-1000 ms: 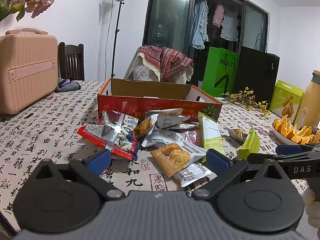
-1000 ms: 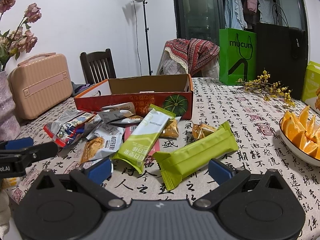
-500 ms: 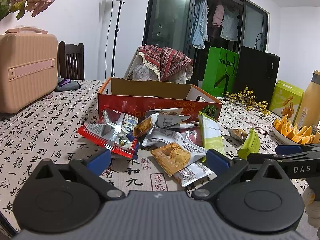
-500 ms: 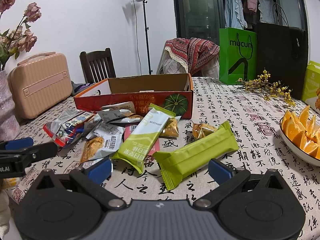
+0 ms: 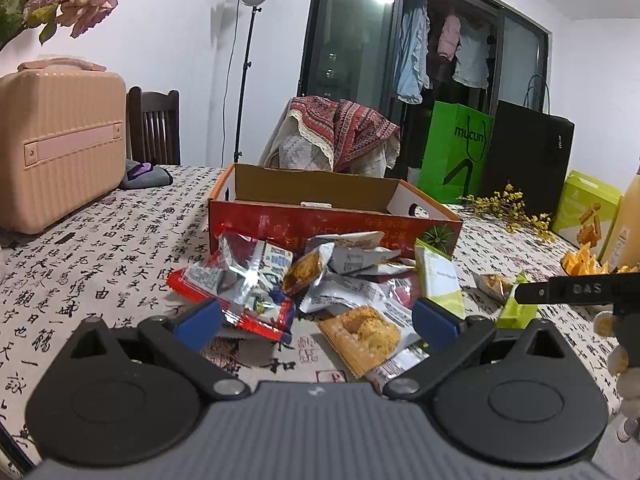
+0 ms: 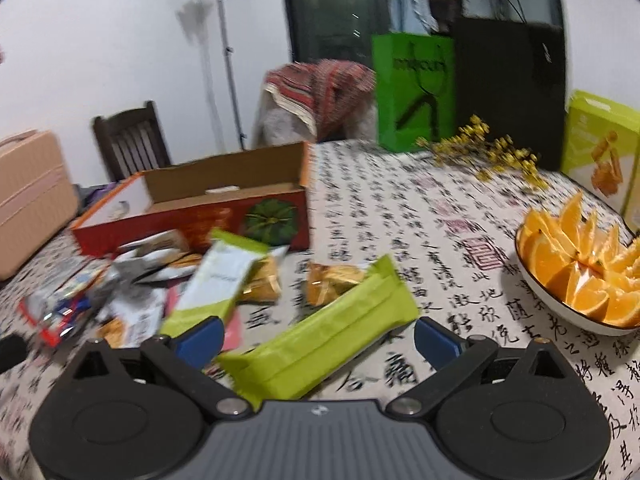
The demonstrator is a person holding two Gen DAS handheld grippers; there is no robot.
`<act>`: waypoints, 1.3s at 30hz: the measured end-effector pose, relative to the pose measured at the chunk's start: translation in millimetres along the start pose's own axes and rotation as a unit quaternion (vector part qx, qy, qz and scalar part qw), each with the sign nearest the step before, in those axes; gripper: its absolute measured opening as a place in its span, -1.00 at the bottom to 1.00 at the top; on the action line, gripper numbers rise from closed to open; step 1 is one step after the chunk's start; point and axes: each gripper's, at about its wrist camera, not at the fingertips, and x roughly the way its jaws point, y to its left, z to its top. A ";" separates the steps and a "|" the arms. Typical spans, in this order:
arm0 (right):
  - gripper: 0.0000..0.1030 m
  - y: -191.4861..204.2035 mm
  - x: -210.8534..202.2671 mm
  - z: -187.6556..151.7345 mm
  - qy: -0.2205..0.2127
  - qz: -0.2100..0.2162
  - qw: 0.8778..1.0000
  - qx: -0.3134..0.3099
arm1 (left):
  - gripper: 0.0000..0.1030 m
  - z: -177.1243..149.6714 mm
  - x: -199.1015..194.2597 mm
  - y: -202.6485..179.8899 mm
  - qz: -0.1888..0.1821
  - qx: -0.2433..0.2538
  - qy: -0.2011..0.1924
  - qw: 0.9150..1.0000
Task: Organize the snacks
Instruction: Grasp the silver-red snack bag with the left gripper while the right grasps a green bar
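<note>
A pile of snack packets lies on the calligraphy-print tablecloth in front of an open red cardboard box (image 5: 332, 224) (image 6: 192, 216). My left gripper (image 5: 316, 320) stands open just short of the pile, with a red packet (image 5: 236, 288) by its left finger and an orange cracker packet (image 5: 368, 332) between the fingers, untouched. My right gripper (image 6: 318, 340) is wide and its jaws are closing. A lime green bar (image 6: 320, 344) (image 5: 516, 312) lies slanted between them, and the pads do not touch it. A white and green bar (image 6: 224, 280) lies to the left. The right gripper's black finger (image 5: 576, 290) shows at the left view's right edge.
A bowl of orange slices (image 6: 560, 312) sits close on the right. A pink case (image 5: 60, 140) stands at the far left. At the table's back are a green bag (image 5: 456, 152), yellow flowers (image 6: 488, 148), a green carton (image 6: 600, 144) and a bottle (image 5: 628, 220).
My right gripper has moved forward and rolled, and its view is blurred. The lime green bar now reaches in between its fingers. My left gripper has stayed put.
</note>
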 end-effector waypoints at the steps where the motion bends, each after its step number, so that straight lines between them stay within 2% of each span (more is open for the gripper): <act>1: 0.86 -2.9 7.0 4.0 0.008 -0.006 1.000 0.008 | 1.00 0.6 1.1 0.3 0.001 -0.001 0.000 1.000; 4: 0.78 -7.2 26.7 11.0 0.034 -0.025 0.999 0.020 | 1.00 1.6 4.5 2.0 0.005 -0.003 0.001 1.000; 8: 0.52 -4.5 45.0 8.2 0.056 -0.037 0.998 0.004 | 1.00 1.4 7.7 4.8 0.011 -0.007 0.005 1.000; 10: 0.49 -1.3 50.4 3.6 0.062 -0.040 0.997 -0.008 | 1.00 2.0 9.0 6.4 0.014 -0.009 0.006 1.000; 12: 0.34 1.5 53.9 -2.3 0.069 -0.041 0.997 -0.019 | 1.00 2.4 9.5 7.5 0.017 -0.009 0.006 1.000; 14: 0.25 6.1 50.2 -8.7 0.054 -0.047 0.997 -0.039 | 1.00 3.0 10.0 8.5 0.019 -0.009 0.006 1.000; 16: 0.11 6.8 47.3 -12.2 0.046 -0.039 0.997 -0.046 | 1.00 4.3 11.3 9.4 0.024 -0.007 0.006 1.000; 18: -0.28 8.1 42.7 -14.8 0.039 -0.031 0.997 -0.059 | 1.00 6.9 12.5 10.2 0.032 -0.005 0.007 0.999; 19: -0.32 7.8 40.0 -15.4 0.034 -0.032 0.997 -0.064 | 1.00 8.6 13.2 10.4 0.038 -0.002 0.007 0.999; 23: -0.35 7.0 28.6 -14.4 0.010 -0.026 0.997 -0.070 | 1.00 16.6 20.5 12.8 0.067 0.012 0.009 0.998; 26: -0.35 7.1 16.6 -12.1 -0.020 -0.023 0.997 -0.073 | 1.00 24.5 36.7 14.6 0.092 0.032 0.027 0.995; 30: -0.35 6.9 7.5 -6.2 -0.045 -0.013 0.996 -0.076 | 1.00 37.3 66.2 20.2 0.103 0.048 0.053 0.992; 36: -0.35 11.9 8.2 -0.8 -0.051 -0.005 0.996 -0.078 | 0.99 43.8 105.6 22.5 0.116 0.067 0.097 0.986; 38: -0.35 14.2 9.2 0.2 -0.052 -0.002 0.995 -0.080 | 0.84 41.2 110.8 20.7 0.111 0.073 0.106 0.985; 39: -0.35 15.3 9.5 0.9 -0.052 0.000 0.995 -0.081 | 0.58 40.0 111.9 20.8 0.108 0.073 0.110 0.985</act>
